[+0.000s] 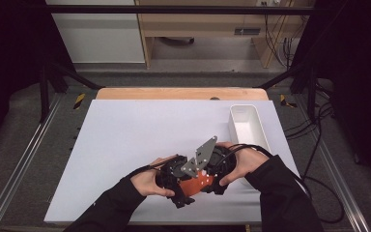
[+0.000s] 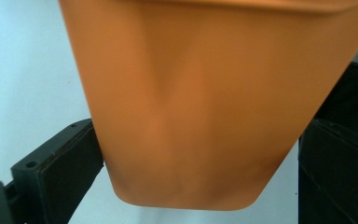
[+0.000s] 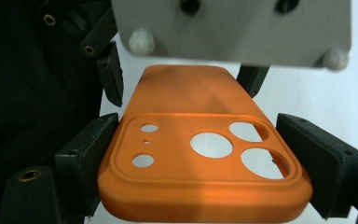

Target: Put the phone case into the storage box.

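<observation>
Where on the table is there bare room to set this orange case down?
The white table is bare left of and beyond both hands, up to the white bin. It is crowded at the near edge, where the hand-held grippers clamp the orange phone case.

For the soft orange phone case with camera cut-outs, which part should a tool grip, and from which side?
Grip the orange phone case across its two long side edges, coming in endwise along its length. It is flat and thin, and those straight edges suit the flat pads. The right tool clamps the camera end this way; the left tool flanks the plain end.
</observation>
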Demonstrator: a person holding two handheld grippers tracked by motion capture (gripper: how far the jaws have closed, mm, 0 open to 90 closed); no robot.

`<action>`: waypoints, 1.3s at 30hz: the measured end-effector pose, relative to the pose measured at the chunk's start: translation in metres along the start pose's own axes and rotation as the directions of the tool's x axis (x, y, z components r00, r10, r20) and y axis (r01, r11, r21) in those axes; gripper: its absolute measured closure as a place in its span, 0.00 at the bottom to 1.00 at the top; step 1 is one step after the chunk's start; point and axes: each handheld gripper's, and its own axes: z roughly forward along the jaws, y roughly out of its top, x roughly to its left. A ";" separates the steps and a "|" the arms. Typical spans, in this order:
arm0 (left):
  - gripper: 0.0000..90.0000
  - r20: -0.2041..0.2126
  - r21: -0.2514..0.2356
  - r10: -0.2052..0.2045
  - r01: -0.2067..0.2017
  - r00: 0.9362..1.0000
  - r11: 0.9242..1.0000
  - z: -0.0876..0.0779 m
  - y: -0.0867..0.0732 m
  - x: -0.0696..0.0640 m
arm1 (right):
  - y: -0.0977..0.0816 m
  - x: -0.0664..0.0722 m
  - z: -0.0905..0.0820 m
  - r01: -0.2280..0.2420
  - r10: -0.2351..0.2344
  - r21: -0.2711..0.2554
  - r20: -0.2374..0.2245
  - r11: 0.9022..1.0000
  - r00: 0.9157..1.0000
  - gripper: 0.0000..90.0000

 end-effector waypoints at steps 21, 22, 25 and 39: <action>0.13 -0.003 0.032 0.023 -0.022 1.000 0.999 0.005 0.005 -0.003 | 0.001 0.002 0.003 0.026 -0.026 0.011 -0.015 1.000 1.000 0.18; 0.15 -0.003 0.033 0.022 -0.022 1.000 0.999 0.005 0.005 -0.003 | 0.001 0.002 0.004 0.031 -0.031 0.011 -0.016 0.999 0.999 0.18; 0.17 -0.006 0.040 0.023 -0.023 1.000 0.999 0.005 0.005 -0.003 | 0.002 0.003 0.004 0.033 -0.032 0.012 -0.018 0.999 0.999 0.18; 0.18 -0.030 0.024 0.032 -0.031 0.999 0.999 0.005 0.004 -0.003 | 0.002 0.002 0.004 0.039 -0.039 0.003 -0.008 0.999 0.999 0.17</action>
